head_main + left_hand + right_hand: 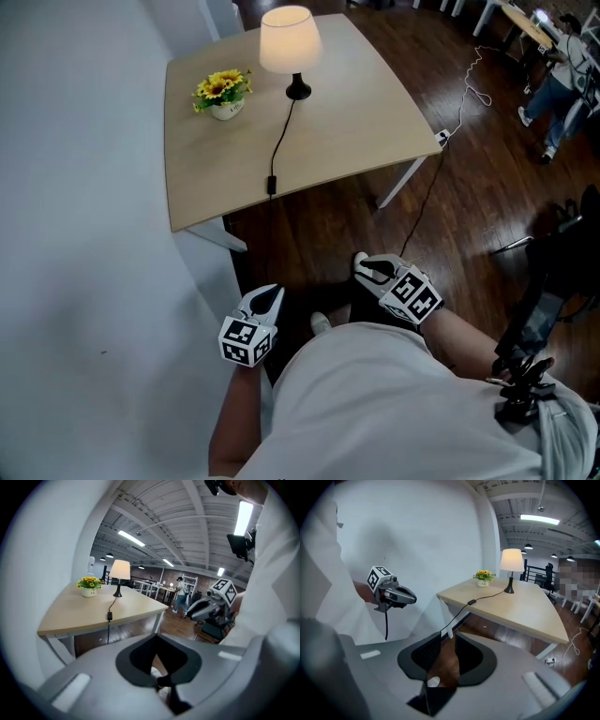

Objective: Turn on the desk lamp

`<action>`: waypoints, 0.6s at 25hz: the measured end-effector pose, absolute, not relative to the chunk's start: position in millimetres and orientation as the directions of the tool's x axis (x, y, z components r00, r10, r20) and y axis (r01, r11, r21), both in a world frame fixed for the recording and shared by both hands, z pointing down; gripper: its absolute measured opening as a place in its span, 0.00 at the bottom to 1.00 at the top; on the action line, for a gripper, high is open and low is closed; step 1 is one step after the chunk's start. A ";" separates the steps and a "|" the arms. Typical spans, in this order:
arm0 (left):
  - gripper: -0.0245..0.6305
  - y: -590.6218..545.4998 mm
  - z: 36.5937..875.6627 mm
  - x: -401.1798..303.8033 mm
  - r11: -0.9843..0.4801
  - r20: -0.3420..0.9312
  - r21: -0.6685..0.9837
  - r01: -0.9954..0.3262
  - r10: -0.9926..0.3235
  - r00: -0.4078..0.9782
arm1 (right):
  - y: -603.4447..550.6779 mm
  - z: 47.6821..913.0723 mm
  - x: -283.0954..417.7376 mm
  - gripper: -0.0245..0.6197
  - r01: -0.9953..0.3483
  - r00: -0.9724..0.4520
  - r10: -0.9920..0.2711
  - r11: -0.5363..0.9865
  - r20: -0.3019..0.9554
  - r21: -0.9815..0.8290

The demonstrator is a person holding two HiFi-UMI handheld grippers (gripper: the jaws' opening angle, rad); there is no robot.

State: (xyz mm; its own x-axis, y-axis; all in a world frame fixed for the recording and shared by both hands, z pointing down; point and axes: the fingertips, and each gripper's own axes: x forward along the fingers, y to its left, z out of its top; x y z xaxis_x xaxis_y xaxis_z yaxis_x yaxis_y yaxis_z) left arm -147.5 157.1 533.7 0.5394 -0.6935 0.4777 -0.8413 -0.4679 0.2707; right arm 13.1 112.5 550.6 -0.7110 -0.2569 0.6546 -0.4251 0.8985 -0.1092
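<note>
Ok so right now I'm standing well back from the table [375, 122] with both grippers tucked in close to my body, nowhere near anything. The left gripper [270, 295] has its jaws closed to a point with nothing in them; all I see past them is floor and the toe of a shoe. The right gripper [364, 267] has its jaws a narrow gap apart, also holding nothing, just wood floor showing through the gap.

The desk lamp [289, 42] sits at the far side of the table, just beside a little pot of yellow flowers [223, 94]. Its black cord [281, 131] runs toward me across the tabletop, and there's an inline switch [271, 185] on it right at the near edge, where the cord drops over.

Honest take: the shade looks pretty bright in all three views, so it might be lit already, but with the room lights I can't say for sure. If it isn't on, I'd call this the very start, with the approach not begun.

Next move as I see it: step in toward the table and bring one gripper down onto that inline switch. It's small and on a loose cord, so I'd probably want the other gripper pinning the cord so the switch doesn't skate off the edge.
</note>
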 end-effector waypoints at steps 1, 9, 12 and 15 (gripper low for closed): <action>0.07 163.0 533.7 -148.1 -0.472 0.476 0.268 -0.840 -0.693 0.541 | 119.9 550.7 15.4 0.18 -0.432 -0.709 -0.259 0.894 0.656 -0.114; 0.07 179.7 530.0 -152.3 -0.430 0.465 0.278 -0.859 -0.722 0.512 | 130.1 542.3 44.2 0.19 -0.459 -0.698 -0.296 0.884 0.652 -0.091; 0.07 176.7 524.0 -139.4 -0.437 0.463 0.280 -0.855 -0.718 0.519 | 120.8 534.3 59.6 0.19 -0.476 -0.707 -0.316 0.874 0.633 -0.095; 0.07 170.6 514.1 -124.0 -0.443 0.454 0.287 -0.850 -0.718 0.527 | 112.7 526.8 77.5 0.19 -0.494 -0.713 -0.335 0.863 0.616 -0.102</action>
